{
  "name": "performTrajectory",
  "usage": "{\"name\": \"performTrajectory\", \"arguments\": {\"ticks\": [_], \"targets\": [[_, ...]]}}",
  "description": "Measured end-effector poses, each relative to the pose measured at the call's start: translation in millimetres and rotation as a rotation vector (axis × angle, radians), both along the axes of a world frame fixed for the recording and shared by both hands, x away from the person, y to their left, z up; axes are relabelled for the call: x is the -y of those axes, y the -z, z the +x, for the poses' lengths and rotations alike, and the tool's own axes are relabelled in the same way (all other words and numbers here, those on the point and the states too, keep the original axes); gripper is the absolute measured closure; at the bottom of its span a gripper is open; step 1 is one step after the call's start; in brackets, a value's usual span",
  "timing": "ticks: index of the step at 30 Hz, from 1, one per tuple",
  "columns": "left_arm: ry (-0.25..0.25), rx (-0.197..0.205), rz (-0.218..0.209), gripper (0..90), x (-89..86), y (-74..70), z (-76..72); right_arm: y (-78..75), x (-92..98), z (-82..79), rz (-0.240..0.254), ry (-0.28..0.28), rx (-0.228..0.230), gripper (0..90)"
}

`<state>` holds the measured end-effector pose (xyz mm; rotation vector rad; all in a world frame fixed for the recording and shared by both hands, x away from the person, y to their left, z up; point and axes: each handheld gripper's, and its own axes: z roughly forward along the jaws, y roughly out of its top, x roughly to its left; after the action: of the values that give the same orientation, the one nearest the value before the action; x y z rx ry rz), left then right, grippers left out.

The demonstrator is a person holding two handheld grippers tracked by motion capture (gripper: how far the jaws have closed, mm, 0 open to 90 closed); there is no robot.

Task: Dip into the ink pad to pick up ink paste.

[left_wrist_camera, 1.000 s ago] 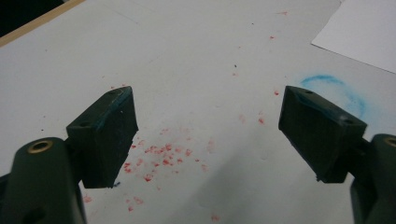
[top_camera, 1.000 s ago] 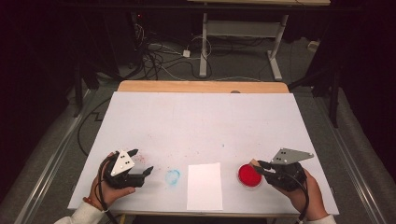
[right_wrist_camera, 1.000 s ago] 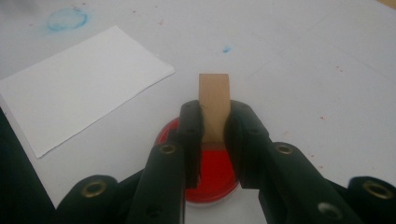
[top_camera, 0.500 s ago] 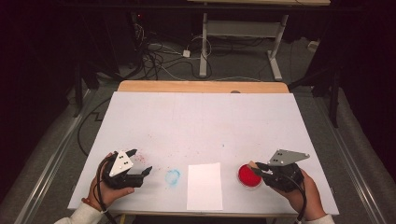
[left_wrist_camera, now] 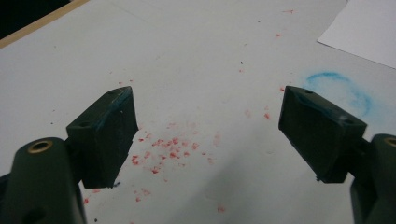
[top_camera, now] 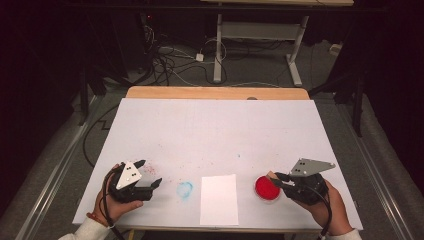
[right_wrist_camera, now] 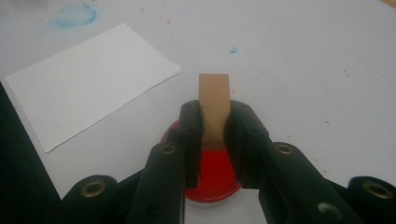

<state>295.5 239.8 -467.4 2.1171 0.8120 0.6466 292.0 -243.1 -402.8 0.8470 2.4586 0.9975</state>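
The high view looks forward and down over the whole desk [top_camera: 215,130]. Each gripper view sits close above the surface, looking along its jaws. All share the white sheet [top_camera: 219,199] [right_wrist_camera: 88,74].

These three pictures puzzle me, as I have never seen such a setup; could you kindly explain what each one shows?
A person sits at a table covered in white and holds a two-jaw tool in each hand. The high view looks down from above: the left hand-held gripper is at the left, the right hand-held gripper at the right. The other two pictures come from cameras riding on those tools, looking along their black jaws. On the table lie a white sheet of paper, a blue ring-shaped smudge, red specks and a round dish of red colour. The left jaws stand open and empty. The right jaws are shut on a small tan wooden piece, held over the dish.
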Motion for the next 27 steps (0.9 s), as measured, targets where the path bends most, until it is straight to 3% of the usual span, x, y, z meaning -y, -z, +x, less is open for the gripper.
{"name": "performTrajectory", "arguments": {"ticks": [9,12,17,18,22,25,27], "targets": [[0.001,0.010,0.003,18.8,1.6,-1.9,-1.7,-15.1,-2.2,-7.0,0.011,-0.031,0.014,75.7],[0.003,0.005,0.006,18.8,2.1,-1.7,-2.2,-12.8,-5.4,-6.9,-0.022,-0.034,0.009,75.6],[0.008,0.020,0.016,18.8,2.1,-1.8,-2.3,4.2,-9.2,1.5,-0.055,-0.032,-0.044,75.7],[0.009,0.019,0.017,18.8,2.3,-1.7,-2.3,15.3,-11.2,5.7,-0.085,-0.037,-0.081,75.7],[0.008,0.004,0.015,18.9,2.9,-1.5,-3.6,34.8,-14.3,11.7,-0.139,-0.038,-0.137,75.7],[0.011,0.004,0.017,18.8,3.1,-1.6,-4.3,41.5,-14.6,13.7,-0.168,-0.035,-0.145,75.7],[0.014,0.005,0.018,18.8,3.2,-1.6,-4.7,42.9,-12.4,14.4,-0.145,-0.031,-0.150,75.9]]}}
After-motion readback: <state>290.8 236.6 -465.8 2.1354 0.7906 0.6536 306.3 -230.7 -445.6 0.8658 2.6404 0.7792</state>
